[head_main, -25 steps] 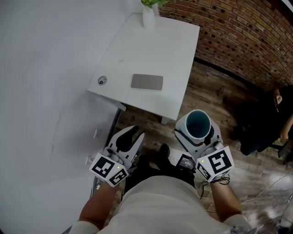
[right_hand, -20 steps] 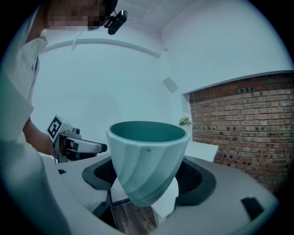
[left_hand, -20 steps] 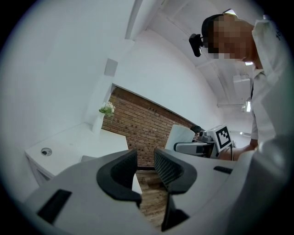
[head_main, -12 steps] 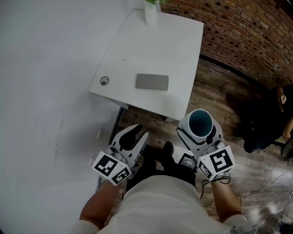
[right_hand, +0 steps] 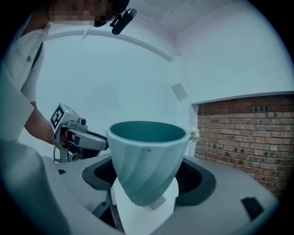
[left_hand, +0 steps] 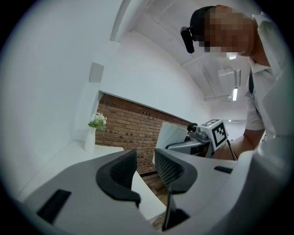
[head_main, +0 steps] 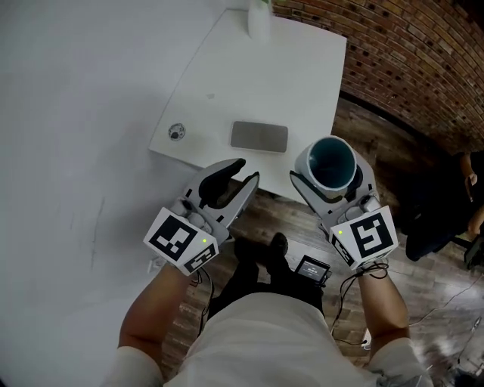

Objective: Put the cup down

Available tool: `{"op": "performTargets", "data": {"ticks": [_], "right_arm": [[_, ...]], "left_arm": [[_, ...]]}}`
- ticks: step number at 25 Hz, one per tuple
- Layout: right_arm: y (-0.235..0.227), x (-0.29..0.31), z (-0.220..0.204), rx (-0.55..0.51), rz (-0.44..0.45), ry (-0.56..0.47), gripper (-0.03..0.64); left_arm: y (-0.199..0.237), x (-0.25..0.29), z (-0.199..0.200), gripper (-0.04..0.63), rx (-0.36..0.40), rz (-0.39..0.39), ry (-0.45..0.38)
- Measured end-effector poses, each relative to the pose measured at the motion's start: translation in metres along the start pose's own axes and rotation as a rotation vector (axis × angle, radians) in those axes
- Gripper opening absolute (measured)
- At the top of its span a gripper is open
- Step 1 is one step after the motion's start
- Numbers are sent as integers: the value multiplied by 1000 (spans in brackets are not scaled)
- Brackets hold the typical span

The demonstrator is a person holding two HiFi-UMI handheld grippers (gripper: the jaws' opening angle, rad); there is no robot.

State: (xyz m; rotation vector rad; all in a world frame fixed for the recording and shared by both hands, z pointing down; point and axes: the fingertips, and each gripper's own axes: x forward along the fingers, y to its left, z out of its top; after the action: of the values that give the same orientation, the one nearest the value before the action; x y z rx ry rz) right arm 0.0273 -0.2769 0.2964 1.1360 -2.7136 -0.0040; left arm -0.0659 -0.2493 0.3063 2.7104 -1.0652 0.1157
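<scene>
Scene: a person stands at the near edge of a white table [head_main: 257,83] with a gripper in each hand.
Cup: the teal ribbed cup [head_main: 330,160] rides upright, mouth up, in the air at the table's near right corner. It is not resting on the top.
Right gripper: the right gripper [right_hand: 148,181] has its jaws clamped on the cup's lower body, one on each side.
Left gripper: the left gripper [head_main: 246,172] hovers at the table's near edge. Its jaws are opening, with nothing between them.
On the table: a grey slab [head_main: 259,137] lies near the front edge, and a white vase [head_main: 259,17] stands at the far edge.
Step in hand: by the look of it, the cup is being carried in and has not yet been set down.
Next move: the cup needs to go over the bare top to the right of the slab. It should then be lowered level until its base sits flat, and only after that should the jaws let go.
</scene>
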Motion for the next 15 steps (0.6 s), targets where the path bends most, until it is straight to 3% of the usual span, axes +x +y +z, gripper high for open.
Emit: {"op": "performTargets", "data": {"ticks": [5,15], "right_arm": [[-12,40,-15,-3,12,23,383],[-29,112,-88,19,21,116,383]], "left_arm": [[22,19,-18,118,12,-27,51],[59,56,-83,146,-6,-57,136]]}}
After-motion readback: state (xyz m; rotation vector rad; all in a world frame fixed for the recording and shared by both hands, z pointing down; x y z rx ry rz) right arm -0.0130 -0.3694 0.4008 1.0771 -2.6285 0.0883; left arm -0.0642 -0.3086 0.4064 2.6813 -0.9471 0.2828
